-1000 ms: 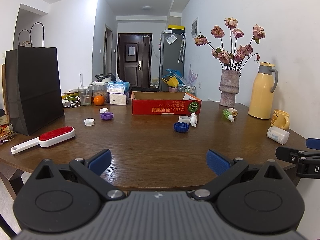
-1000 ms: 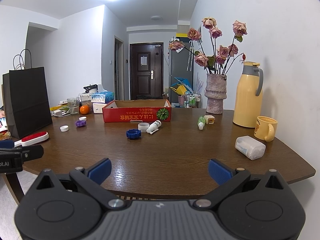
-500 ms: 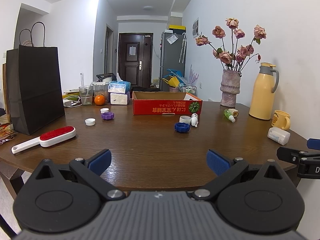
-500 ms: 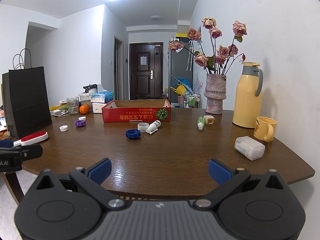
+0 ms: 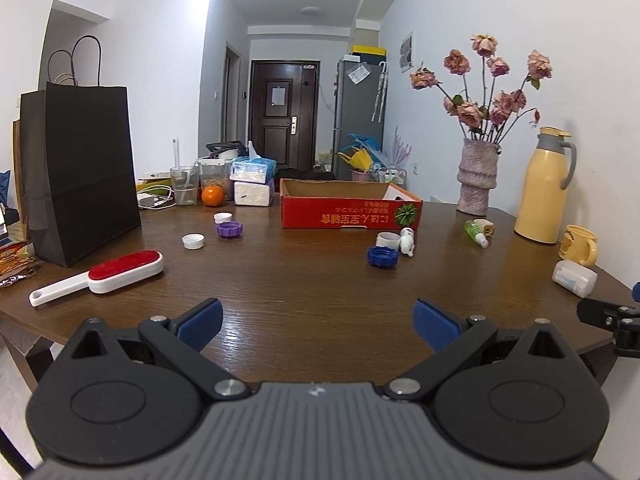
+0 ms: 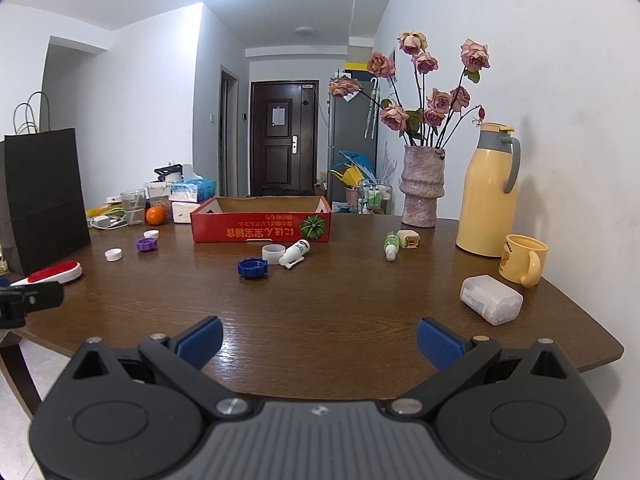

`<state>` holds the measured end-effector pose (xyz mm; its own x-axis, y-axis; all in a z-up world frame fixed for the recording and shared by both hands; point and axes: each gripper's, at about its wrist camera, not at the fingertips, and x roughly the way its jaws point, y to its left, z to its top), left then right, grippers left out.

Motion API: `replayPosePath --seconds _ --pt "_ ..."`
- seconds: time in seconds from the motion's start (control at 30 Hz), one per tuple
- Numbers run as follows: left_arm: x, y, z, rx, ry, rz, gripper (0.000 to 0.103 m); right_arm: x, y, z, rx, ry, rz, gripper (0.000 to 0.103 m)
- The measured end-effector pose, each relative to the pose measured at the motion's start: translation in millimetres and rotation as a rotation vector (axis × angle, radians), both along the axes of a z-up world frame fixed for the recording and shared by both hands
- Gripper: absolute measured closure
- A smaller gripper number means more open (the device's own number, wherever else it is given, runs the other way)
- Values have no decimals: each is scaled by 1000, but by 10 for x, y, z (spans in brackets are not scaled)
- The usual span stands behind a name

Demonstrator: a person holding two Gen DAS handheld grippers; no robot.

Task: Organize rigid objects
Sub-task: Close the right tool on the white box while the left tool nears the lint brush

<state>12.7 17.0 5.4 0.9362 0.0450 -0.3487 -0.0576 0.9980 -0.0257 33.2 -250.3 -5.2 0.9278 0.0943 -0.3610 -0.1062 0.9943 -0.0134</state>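
both tools hover at the near edge of the glossy, wood-grained table [image 6: 320,300]. the left gripper [image 5: 318,322] and right gripper [image 6: 319,340] each have ribbed blue pads spread wide, holding nothing. a shallow red cardboard box [image 6: 261,224] sits toward the far edge. just in front of it lie a scalloped blue cap [image 6: 251,268], a white ring cap [image 6: 273,253] and a small white bottle [image 6: 295,253] on its side. a frosted rectangular plastic container [image 6: 490,299] lies near the right edge, beside a yellow mug [image 6: 522,258].
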Motion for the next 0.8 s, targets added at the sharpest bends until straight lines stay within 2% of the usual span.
replayPosePath --seconds 0.33,0.8 --pt "297 104 31 19 27 39 0 285 -46 9 -10 28 -34 0" --pt "769 315 -12 -5 73 85 0 783 -225 -44 -18 76 -99 0"
